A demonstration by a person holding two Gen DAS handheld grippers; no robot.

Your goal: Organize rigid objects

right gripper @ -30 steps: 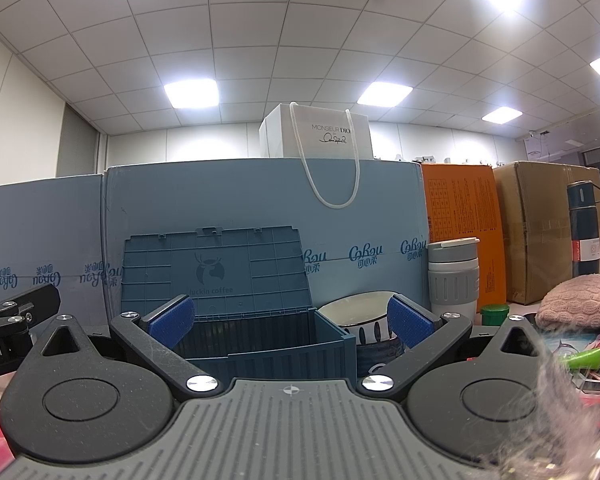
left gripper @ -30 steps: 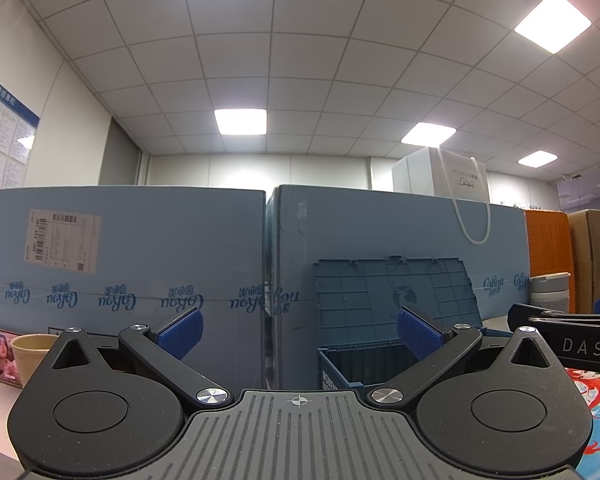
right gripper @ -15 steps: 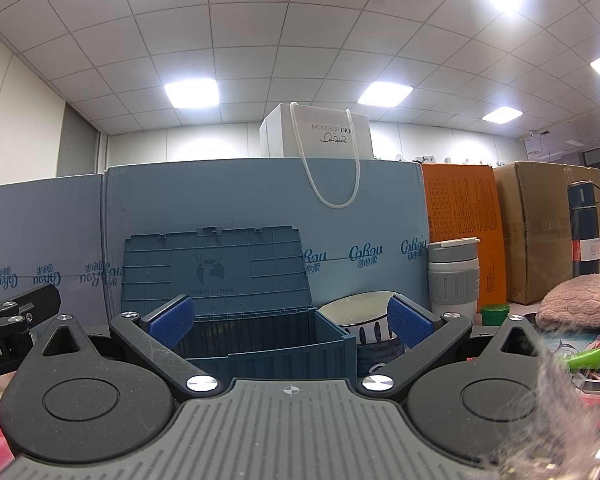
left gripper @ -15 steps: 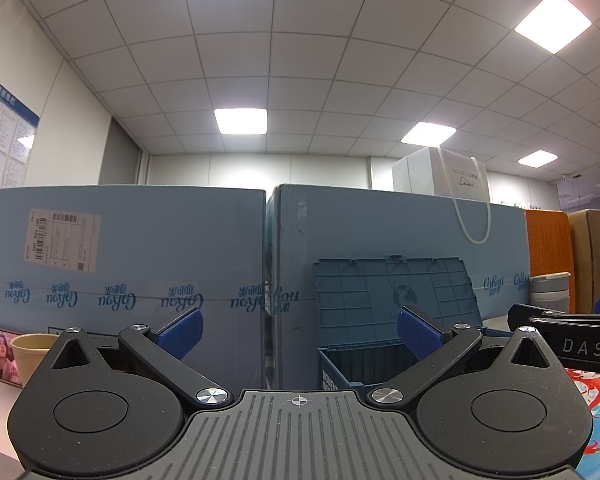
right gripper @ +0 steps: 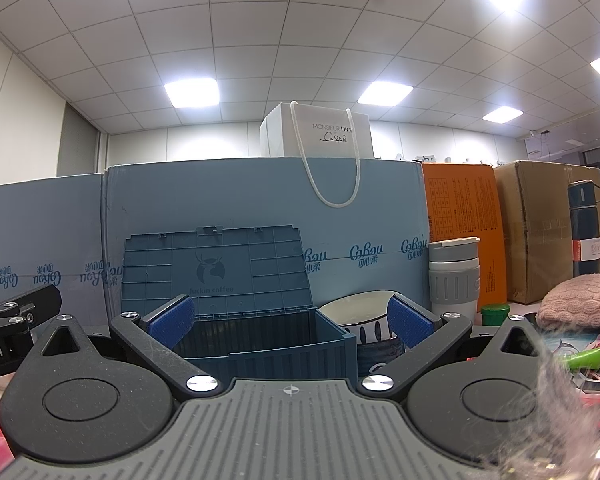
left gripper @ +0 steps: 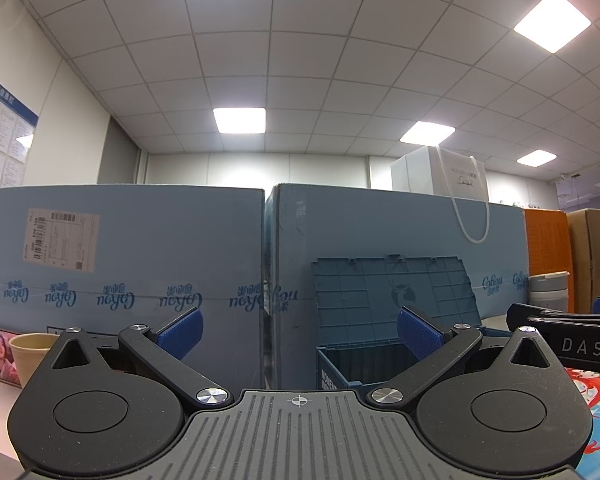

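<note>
A dark blue plastic crate [right gripper: 268,340] with its lid raised [right gripper: 216,268] stands just ahead of my right gripper [right gripper: 290,320], which is open and empty. It also shows in the left wrist view [left gripper: 360,364], ahead and right of my left gripper [left gripper: 298,330], open and empty too. Right of the crate sit a white striped bowl [right gripper: 364,316], a grey and white tumbler [right gripper: 454,276], a small green cap [right gripper: 494,314] and a dark blue flask [right gripper: 586,232]. A beige paper cup [left gripper: 30,354] stands at the left.
Tall light blue cartons [left gripper: 140,268] wall off the back, with a white gift bag [right gripper: 320,136] on top. An orange box [right gripper: 466,232] and a brown carton [right gripper: 540,232] stand to the right. A pink knitted cloth [right gripper: 580,300] and a green marker [right gripper: 580,358] lie at right.
</note>
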